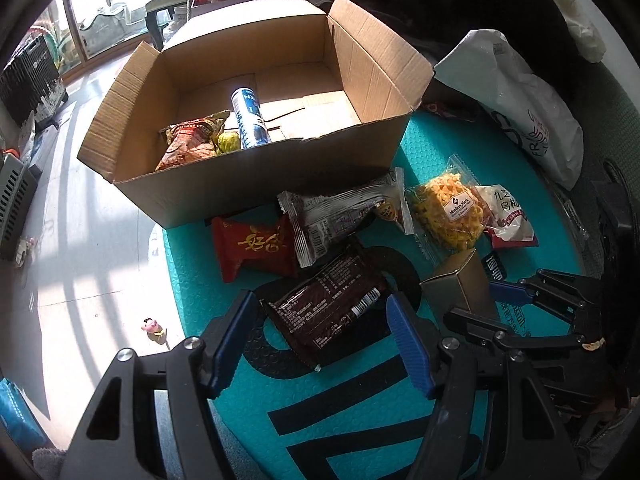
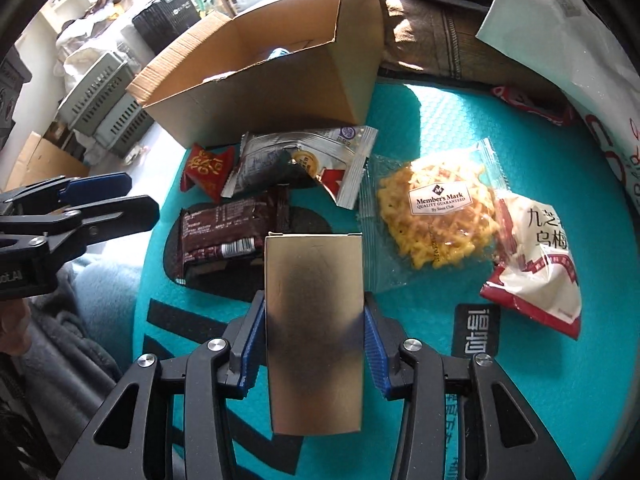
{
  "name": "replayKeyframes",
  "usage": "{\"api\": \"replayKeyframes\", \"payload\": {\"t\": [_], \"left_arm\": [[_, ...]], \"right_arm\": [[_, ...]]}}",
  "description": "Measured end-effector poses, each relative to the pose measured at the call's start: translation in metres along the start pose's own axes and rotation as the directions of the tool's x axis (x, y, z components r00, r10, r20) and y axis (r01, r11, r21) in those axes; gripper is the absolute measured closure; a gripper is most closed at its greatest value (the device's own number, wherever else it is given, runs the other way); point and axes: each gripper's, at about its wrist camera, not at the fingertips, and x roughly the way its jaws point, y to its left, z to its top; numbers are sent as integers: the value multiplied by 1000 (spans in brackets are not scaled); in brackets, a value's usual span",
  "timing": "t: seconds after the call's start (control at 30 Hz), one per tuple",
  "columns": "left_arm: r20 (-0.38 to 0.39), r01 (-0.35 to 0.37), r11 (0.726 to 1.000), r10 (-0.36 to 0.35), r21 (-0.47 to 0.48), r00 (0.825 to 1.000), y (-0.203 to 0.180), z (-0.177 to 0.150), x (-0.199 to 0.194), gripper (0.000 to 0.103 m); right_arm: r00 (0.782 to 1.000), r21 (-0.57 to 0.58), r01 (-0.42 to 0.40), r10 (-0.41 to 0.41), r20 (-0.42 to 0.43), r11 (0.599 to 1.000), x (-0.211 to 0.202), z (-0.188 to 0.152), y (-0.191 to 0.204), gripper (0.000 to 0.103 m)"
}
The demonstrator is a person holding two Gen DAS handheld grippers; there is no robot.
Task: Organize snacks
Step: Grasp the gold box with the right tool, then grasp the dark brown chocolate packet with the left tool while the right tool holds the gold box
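Right wrist view: the small gold box [image 2: 315, 332] sits squarely between the right gripper's [image 2: 315, 354] blue ribbed pads, which are clamped on its long sides over the teal mat [image 2: 432, 120]. That gripper points steeply down. The left gripper [image 1: 322, 340] also tilts down, its jaws apart, straddling the glossy dark brown packet [image 1: 328, 308] without touching it. Beyond stands the open, corrugated cardboard box [image 1: 248, 184].

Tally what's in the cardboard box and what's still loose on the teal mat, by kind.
In box:
Blue can: 1
Orange-red snack bag: 1
Small green-yellow item: 1
On mat:
Soft snack packets: 5 (red, silver, dark brown, clear yellow, white-and-red)
Metallic carton: 1
Total: 9
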Motion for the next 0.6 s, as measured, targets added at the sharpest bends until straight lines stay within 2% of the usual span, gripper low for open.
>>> {"api": "replayKeyframes", "payload": {"t": [0.1, 0.3, 0.4, 0.6], "left_arm": [[-26, -27, 998, 28, 48, 999, -4, 2, 16, 36], [-119, 81, 997, -79, 12, 990, 7, 11, 44, 36], [-134, 68, 997, -61, 43, 989, 7, 14, 53, 36], [-190, 104, 991, -86, 87, 978, 0, 11, 68, 36]], "right_arm": [[1000, 44, -25, 24, 5, 999, 3, -4, -2, 59], [1000, 83, 1, 0, -16, 997, 9, -5, -4, 59], [1000, 99, -16, 18, -15, 995, 12, -3, -4, 59], [1000, 78, -24, 26, -16, 997, 14, -1, 1, 59]]}}
